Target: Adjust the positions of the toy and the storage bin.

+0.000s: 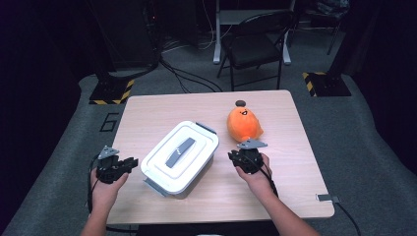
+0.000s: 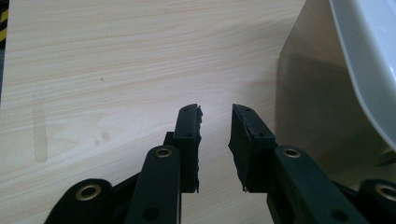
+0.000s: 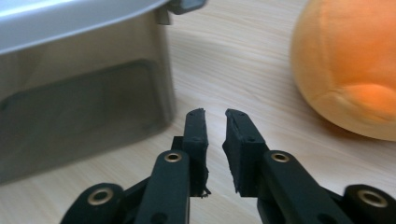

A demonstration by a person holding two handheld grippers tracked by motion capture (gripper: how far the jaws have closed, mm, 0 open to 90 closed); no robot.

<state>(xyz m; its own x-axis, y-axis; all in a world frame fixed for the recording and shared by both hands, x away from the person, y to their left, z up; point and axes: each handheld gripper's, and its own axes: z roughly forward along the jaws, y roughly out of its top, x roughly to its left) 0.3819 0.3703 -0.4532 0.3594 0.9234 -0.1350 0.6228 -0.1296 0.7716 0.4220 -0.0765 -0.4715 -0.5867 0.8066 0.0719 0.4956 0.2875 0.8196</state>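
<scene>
A white lidded storage box (image 1: pixel 196 138) with a grey handle on its lid sits in the middle of the wooden table (image 1: pixel 275 177). To its right lies an orange plush toy (image 1: pixel 243 123) with a smiling face. My left gripper (image 1: pixel 132 162) hovers just left of the box, its jaws a little apart with nothing between them. The left gripper view has this gripper (image 2: pixel 216 112) over bare wood beside the box's translucent wall (image 2: pixel 317 93). My right gripper (image 1: pixel 244 153) is just below the plush. Its jaws (image 3: pixel 215 114) stand narrowly apart and empty, between the box (image 3: pixel 79 107) and the plush (image 3: pixel 348 65).
A black folding chair (image 1: pixel 255 46) stands on the floor behind the table. Yellow-and-black striped stand bases (image 1: pixel 112 92) (image 1: pixel 326 83) flank the far corners. A small grey clamp (image 1: pixel 328 198) sits at the table's front right corner.
</scene>
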